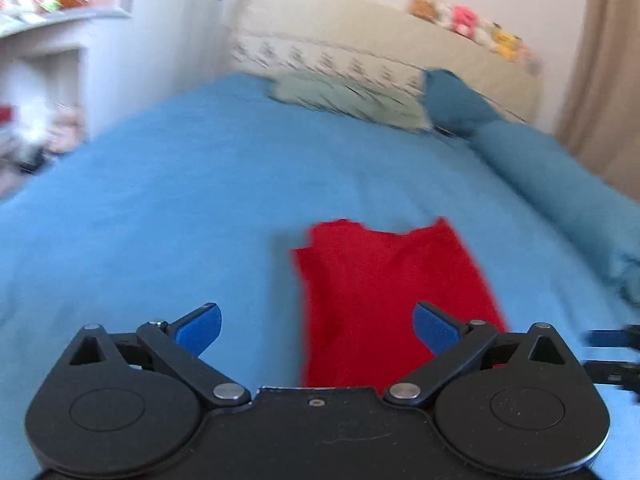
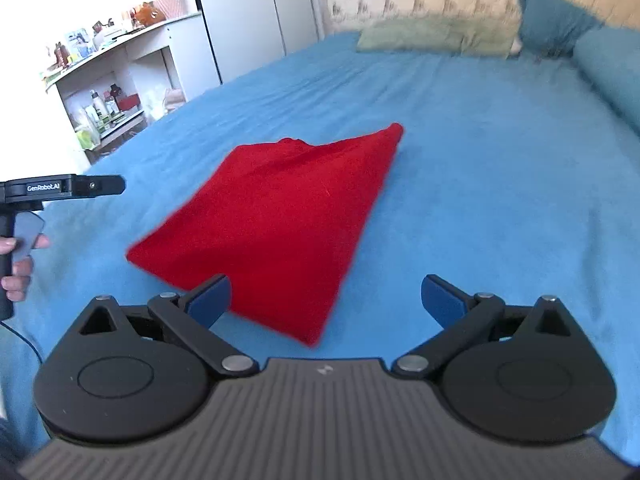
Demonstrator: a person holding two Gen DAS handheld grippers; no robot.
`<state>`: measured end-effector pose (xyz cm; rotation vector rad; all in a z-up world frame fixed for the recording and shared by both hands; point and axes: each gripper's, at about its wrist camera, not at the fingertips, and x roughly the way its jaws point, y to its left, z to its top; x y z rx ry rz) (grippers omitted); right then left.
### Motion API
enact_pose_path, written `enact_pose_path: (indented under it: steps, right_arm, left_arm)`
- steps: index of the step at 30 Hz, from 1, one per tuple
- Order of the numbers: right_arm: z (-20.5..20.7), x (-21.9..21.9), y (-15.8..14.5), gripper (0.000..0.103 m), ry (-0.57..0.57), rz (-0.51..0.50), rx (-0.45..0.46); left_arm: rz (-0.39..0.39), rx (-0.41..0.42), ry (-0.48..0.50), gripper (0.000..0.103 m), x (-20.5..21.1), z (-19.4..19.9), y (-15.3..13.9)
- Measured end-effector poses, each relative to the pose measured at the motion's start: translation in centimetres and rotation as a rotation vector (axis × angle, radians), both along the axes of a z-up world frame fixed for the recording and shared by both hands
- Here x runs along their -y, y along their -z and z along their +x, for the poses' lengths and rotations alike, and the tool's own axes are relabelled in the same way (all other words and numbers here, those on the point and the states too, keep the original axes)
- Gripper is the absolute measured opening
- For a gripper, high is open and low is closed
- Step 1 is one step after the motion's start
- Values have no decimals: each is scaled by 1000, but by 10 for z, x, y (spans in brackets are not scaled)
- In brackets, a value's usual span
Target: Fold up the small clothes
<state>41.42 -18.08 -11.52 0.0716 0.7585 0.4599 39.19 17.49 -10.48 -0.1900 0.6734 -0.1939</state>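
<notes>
A folded red garment (image 1: 384, 292) lies flat on the blue bedspread (image 1: 160, 208). In the left wrist view my left gripper (image 1: 318, 326) hangs open above the garment's near edge, nothing between its blue pads (image 1: 200, 330). In the right wrist view the same red garment (image 2: 276, 216) lies as a folded slab ahead, its near corner under my open right gripper (image 2: 326, 300), which holds nothing. The left gripper's body, held by a hand (image 2: 18, 264), shows at the left edge of that view. The right gripper's tips peek in at the right edge of the left wrist view.
A green pillow (image 2: 432, 36) and dark blue pillows (image 2: 552, 24) lie at the head of the bed against a beige headboard (image 1: 380, 40). White shelves with bottles and clutter (image 2: 108, 92) stand beside the bed on the left. A curtain (image 1: 604, 80) hangs at the right.
</notes>
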Motion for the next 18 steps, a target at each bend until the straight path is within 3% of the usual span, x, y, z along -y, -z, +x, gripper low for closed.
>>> enact_pose_path:
  steps: [5,9,11,14,15,18]
  right_arm:
    - [74,-9,5,103,52,122,-191]
    - [112,-17,27,103,111,147,-273]
    - [122,-20,41,103,127,167,-308]
    - [130,-23,56,103,137,188,-325]
    - [132,-25,61,103,137,191,-327]
    - [133,-31,68,103,159,200,-307]
  left_arm:
    - [-57,-192,100,102,3,80,21]
    - [-144,-316,87,84,-6,117,54]
    - [-181,-354,77,76,-10,127,69]
    - [-219,-339,78,75,-13,127,81]
    - [-228,-328,81,71,-14,126,82]
    - [-275,-325,118,38,-10,128,85]
